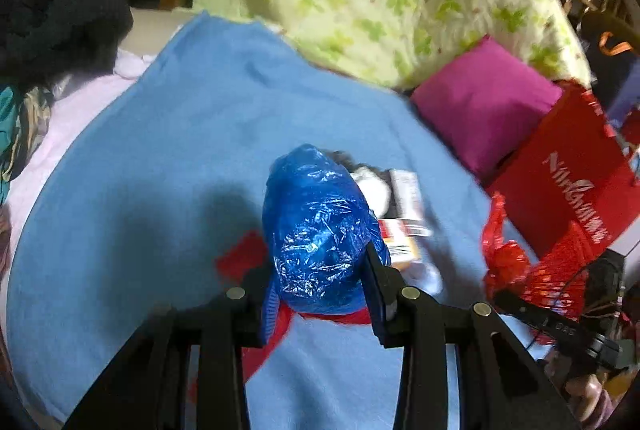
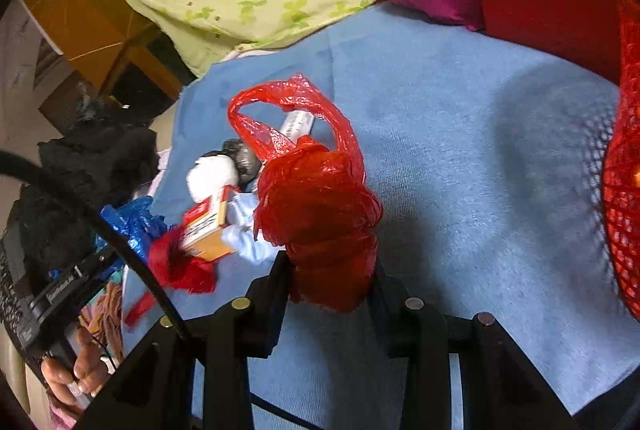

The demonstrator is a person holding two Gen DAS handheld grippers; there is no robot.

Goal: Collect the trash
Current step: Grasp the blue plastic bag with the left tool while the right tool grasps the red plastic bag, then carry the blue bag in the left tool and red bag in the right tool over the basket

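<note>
Both grippers are clamped on crumpled plastic above the blue blanket (image 1: pixel 200 150): the left gripper (image 1: pixel 320 266) on a blue bag (image 1: pixel 316 222), the right gripper (image 2: pixel 330 270) on a red bag (image 2: pixel 320 214). Either slick, springy wad could be squeezed out and dropped back among the remaining trash pile (image 2: pixel 218 214). Behind the bags that pile is largely hidden, and a grey lump (image 2: pixel 240 158) there is perhaps foil.

- One crumpled blue plastic bag (image 1: pixel 320 226) was counted at the picture's centre.
- One crumpled red plastic bag (image 2: pixel 320 206) was counted.
- Two small cartons were seen: a red-and-orange carton (image 2: pixel 208 226) at 9 o'clock of the red bag, and a white carton (image 1: pixel 406 190).
- One magenta cushion (image 1: pixel 480 102) was counted at 2 o'clock.
- One blue blanket (image 1: pixel 200 150) was seen.
</note>
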